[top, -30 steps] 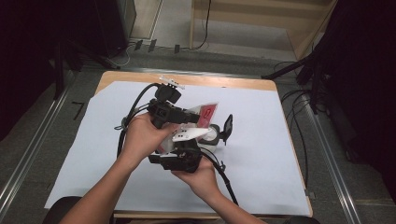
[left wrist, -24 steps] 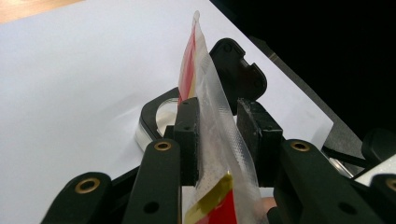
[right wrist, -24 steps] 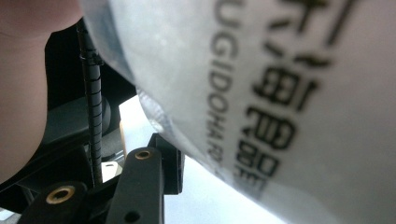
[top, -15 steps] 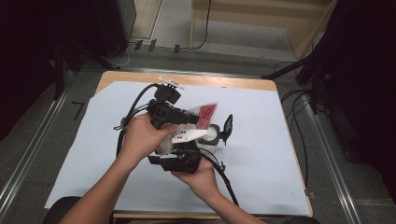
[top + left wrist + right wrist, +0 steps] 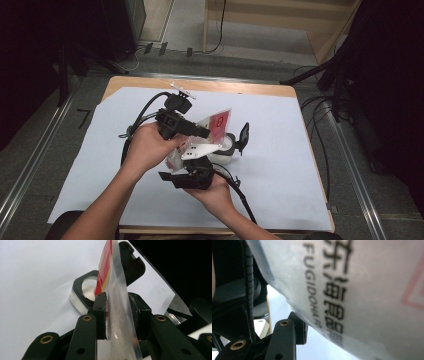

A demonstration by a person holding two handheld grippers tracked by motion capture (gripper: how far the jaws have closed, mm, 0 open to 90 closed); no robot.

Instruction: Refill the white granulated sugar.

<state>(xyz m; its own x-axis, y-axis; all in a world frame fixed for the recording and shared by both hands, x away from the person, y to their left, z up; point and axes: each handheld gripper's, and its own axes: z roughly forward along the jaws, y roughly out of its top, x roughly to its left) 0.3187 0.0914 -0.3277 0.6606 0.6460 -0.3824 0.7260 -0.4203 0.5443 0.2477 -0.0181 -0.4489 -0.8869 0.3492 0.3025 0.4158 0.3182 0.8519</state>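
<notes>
- The left gripper (image 5: 117,312) is clamped on a clear packet (image 5: 120,322) with a red top, held above the middle of the paper-covered table (image 5: 300,150)
- The packet's black print reads "FUGIDOHA", beside Chinese characters
- Right gripper (image 5: 192,175): I cannot tell whether its jaws grip
- A small open tin (image 5: 225,147) sits just beyond the packet

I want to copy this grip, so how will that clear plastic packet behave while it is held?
The packet looks thin and probably floppy: its clear film creases between the left gripper jaws. It seems light, standing up from a pinch at one edge. The glossy film may be slippery, so a firm clamp seems wise.
</notes>
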